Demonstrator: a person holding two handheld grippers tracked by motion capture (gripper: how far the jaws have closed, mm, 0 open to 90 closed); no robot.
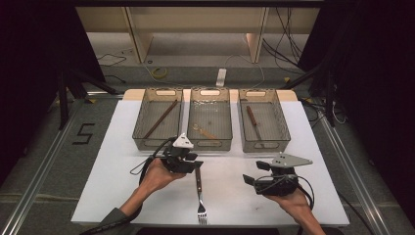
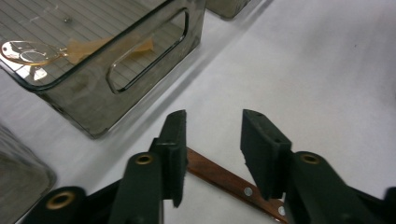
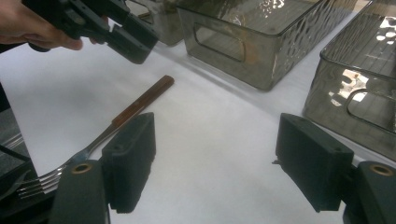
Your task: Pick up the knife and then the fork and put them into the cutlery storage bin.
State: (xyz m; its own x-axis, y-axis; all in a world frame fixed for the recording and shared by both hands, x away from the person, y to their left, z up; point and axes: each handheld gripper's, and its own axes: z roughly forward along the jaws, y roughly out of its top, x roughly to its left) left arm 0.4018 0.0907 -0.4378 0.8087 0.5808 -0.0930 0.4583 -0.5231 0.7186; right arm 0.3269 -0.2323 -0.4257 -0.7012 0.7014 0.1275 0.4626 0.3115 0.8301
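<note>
Fingers [image 2: 175, 144] of the left gripper [image 2: 212, 154] are standing spread apart, hovering just above the wooden handle of the fork [image 1: 199, 191] without touching it. That fork is lying on the white desk [image 1: 107, 161], in front of the middle bin [image 1: 210, 120], tines pointing toward the person. A spoon [image 2: 28, 52] is resting inside that middle bin. Right gripper [image 3: 215, 163] is hanging well to the right of the fork, its fingers [image 3: 130, 158] spread wide and holding nothing.

Left claw [image 1: 192, 157] open, low; right claw [image 1: 252, 175] open wide.
</note>
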